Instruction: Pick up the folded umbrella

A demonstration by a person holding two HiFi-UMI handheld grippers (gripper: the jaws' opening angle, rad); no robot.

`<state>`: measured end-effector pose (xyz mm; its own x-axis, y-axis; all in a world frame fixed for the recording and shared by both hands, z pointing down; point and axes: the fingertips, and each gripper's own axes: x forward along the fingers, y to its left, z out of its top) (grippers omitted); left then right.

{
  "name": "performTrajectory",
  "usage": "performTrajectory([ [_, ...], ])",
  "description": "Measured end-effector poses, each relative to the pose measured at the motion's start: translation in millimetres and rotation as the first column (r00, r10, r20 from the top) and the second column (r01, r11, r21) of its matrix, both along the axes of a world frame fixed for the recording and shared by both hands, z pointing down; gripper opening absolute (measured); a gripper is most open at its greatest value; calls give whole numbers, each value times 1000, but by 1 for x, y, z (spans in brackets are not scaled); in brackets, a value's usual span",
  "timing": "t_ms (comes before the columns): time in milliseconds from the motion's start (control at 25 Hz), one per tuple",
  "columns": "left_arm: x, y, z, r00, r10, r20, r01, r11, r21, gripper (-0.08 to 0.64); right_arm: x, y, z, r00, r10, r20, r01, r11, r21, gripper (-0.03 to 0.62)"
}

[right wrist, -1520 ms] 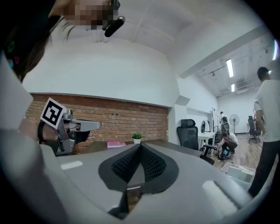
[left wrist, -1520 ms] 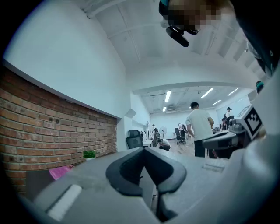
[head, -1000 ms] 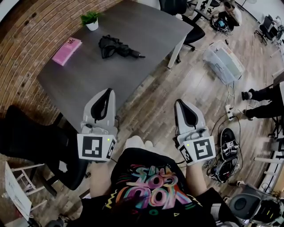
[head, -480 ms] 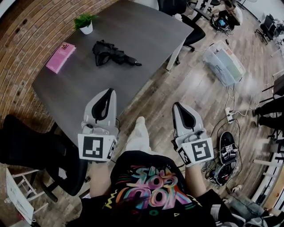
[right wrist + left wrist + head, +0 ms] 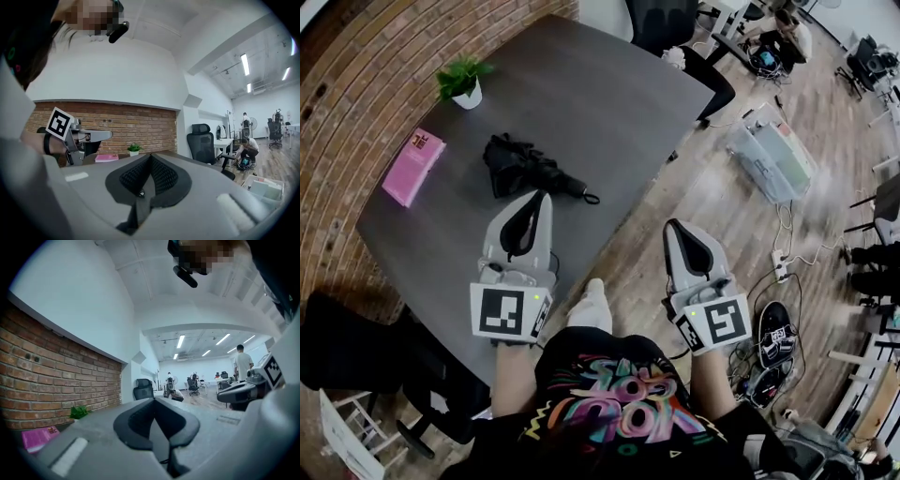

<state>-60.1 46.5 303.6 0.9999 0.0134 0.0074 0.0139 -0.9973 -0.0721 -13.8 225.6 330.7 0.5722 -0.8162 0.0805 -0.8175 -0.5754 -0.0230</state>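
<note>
The folded umbrella (image 5: 525,167) lies black and bundled on the dark table (image 5: 609,94), about midway along it and closer to the near edge, with its thin wrist-loop end pointing toward the right-hand edge. Over the last second it has slid down the head view and now sits much closer. The person has evidently walked up to the table with both tools held level.

The left gripper (image 5: 542,197) now reaches in over the near edge, its tip just short of the umbrella's loop end but apart from it. Its jaws are pressed together with nothing between them. The right gripper (image 5: 671,227) hangs off the table over the wooden floor, jaws likewise closed and empty. The approach looks almost finished, and a jaw would have to open before any grasp.

No brand shows on the umbrella. The pink book (image 5: 412,167) at the left edge bears a small dark mark too tiny to read. The potted plant (image 5: 464,82) near the far-left corner is plain. The colourful lettering on the person's shirt (image 5: 614,394) is upside down and stylised, so I cannot read it.
</note>
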Motion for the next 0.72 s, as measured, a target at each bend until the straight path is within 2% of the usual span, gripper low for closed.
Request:
performTrajectory([
  [280,45,-43,2,1000,-4,-2,4,1000,-30,2,45,-42,-2,1000,-6,1,6,1000,-21,-2],
  [520,51,-61,11,1000,-18,11,19,999,-50,2,56,-62,3,1000,-17,15,18,999,-42,0],
  [720,52,-86,17,997,-71,22,72,996,-55,2,72,-84,10,998,-51,31,53,998,-46,-2],
])
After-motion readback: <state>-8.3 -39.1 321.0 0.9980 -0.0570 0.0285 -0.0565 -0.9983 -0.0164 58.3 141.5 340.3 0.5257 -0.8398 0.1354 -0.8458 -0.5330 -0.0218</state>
